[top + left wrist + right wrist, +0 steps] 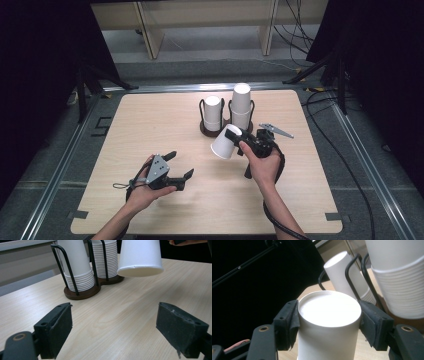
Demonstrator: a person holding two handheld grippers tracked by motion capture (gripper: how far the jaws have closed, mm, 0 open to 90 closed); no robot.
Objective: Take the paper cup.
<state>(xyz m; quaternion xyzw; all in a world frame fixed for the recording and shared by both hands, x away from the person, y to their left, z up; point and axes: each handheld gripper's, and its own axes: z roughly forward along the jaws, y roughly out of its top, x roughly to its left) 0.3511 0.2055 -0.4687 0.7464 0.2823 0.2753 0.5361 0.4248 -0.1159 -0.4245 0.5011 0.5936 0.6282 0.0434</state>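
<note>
two cup stacks [212, 113], one loose cup [224, 143]

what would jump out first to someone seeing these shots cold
The single white paper cup gripped near its closed base by the right gripper, held tilted above the middle of the table. Just behind it, two stacks of upturned paper cups stand in a dark wire holder. The left gripper hovers open and empty at the near left.

pale wood-grain table top [150, 120]: smooth, faintly sheeny | white paper cup [328, 325]: matt, smooth; rolled rim | stacked white paper cups [80, 277]: matt, ridged at the rims | black wire holder on dark brown wooden base [82, 293]: wire glossy | left gripper [115, 332]: pads matt black, rough, frayed at edges
</note>
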